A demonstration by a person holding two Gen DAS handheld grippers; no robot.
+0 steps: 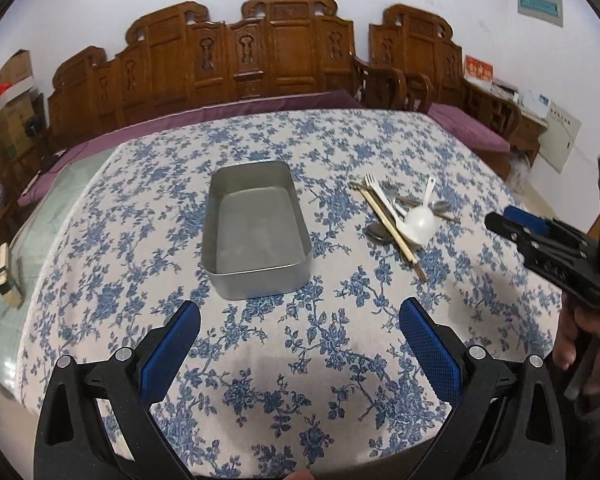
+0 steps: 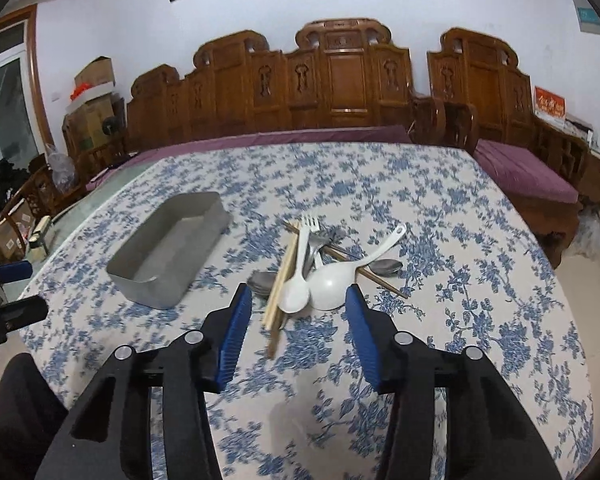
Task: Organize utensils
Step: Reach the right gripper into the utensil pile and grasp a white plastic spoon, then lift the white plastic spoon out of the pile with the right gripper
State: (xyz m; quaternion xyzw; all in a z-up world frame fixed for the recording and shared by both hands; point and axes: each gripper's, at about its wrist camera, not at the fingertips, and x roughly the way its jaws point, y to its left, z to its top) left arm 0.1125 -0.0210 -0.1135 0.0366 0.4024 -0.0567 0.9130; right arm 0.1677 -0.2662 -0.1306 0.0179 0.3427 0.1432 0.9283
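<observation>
Since the utensil pile (image 2: 320,268) lies just ahead of the right gripper (image 2: 296,300), jaws half-open & empty, chopsticks (image 2: 278,296) pointing back at it, it's nearer than the wide-open left gripper (image 1: 300,316) facing the tin tray (image 1: 256,280).

Tabletop (image 2: 440,208): covered in blue floral cloth.
Metal tray (image 2: 168,252): empty, at ten o'clock from the utensil heap, apart from it.
Utensil heap: white ladle (image 2: 332,280), white spoon (image 2: 296,296), white fork (image 2: 310,222), pale chopsticks (image 2: 280,284), metal spoons (image 2: 386,266), all crossed at centre.
Right tongs (image 2: 296,320): blue pads apart, nothing pressed; chopstick ends and spoon bowls seen between the tips.
Left tongs (image 2: 12,288): at nine o'clock, only partly seen.
</observation>
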